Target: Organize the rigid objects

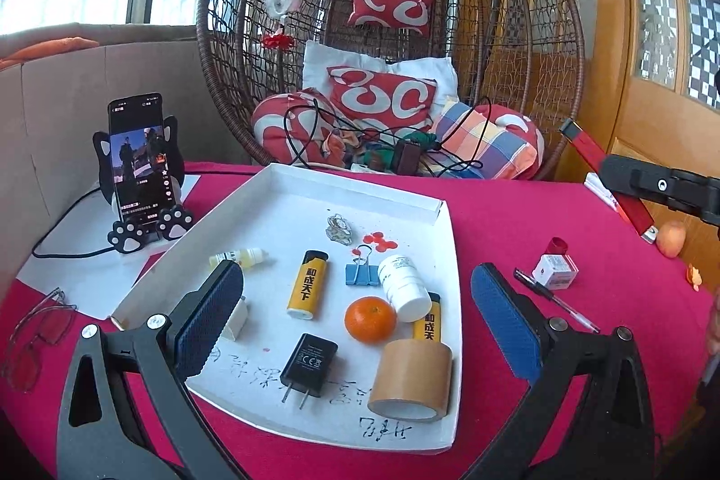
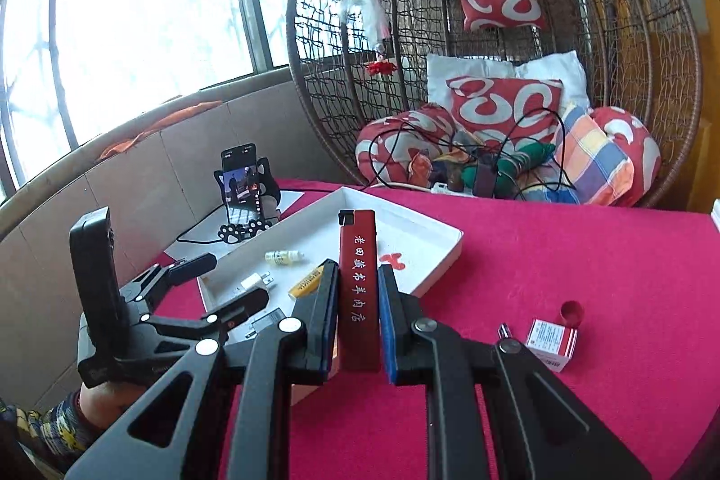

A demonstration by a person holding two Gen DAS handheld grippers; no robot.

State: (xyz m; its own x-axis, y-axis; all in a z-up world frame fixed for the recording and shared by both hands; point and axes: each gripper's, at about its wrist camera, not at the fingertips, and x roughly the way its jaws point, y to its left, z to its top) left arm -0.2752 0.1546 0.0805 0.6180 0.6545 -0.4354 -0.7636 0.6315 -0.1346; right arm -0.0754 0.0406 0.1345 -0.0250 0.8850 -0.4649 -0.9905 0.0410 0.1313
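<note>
A white tray (image 1: 288, 178) on the red tablecloth holds two yellow lighters (image 1: 308, 284), a mandarin (image 1: 370, 319), a white pill bottle (image 1: 403, 286), a blue binder clip (image 1: 362, 273), a black charger plug (image 1: 308, 361), a brown tape roll (image 1: 411, 381) and a small dropper bottle (image 1: 238, 257). My left gripper (image 1: 355, 271) hovers open over the tray's near part, nothing between its blue pads. My right gripper (image 2: 357, 268) is shut on a long red bar with white characters (image 2: 357, 230), held upright above the cloth, right of the tray. That red bar (image 1: 598, 160) also shows in the left wrist view.
On the cloth right of the tray lie a red-and-white box (image 1: 555, 271), a red cap (image 1: 559, 245), a pen (image 1: 555, 300) and a peach-coloured fruit (image 1: 671, 239). Glasses (image 1: 36, 327) and a phone on a stand (image 1: 139, 160) sit left. A wicker egg chair (image 1: 540, 30) stands behind.
</note>
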